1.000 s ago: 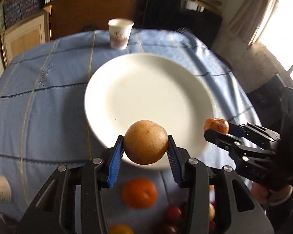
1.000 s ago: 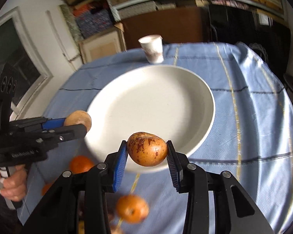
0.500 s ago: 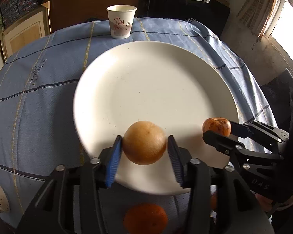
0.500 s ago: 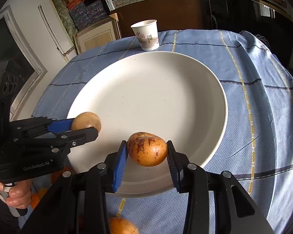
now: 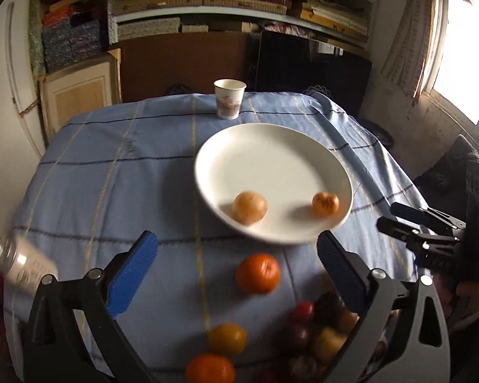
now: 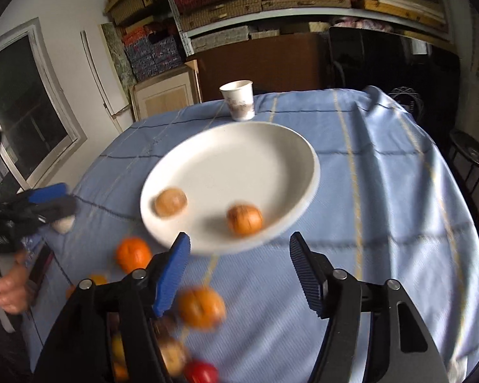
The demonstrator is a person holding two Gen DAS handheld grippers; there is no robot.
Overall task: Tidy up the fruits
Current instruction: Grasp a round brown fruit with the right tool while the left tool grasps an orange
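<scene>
Two round fruits are lying on the wide white ceramic plate [image 5: 271, 146] near its front rim: a pale tan-brown fruit [image 5: 249, 207] to the left and a smaller speckled orange-red fruit [image 5: 325, 204] to the right, well apart. Your left tongs [image 5: 236, 261] are gaping wide, holding nothing, and your right tongs [image 6: 239, 265] are spread wide too. A bright orange tangerine [image 5: 257, 273] is sitting on the blue checked cloth of the counter [image 5: 111, 185] just before the plate. A white paper cup [image 5: 229, 98] is standing upright behind the plate.
</scene>
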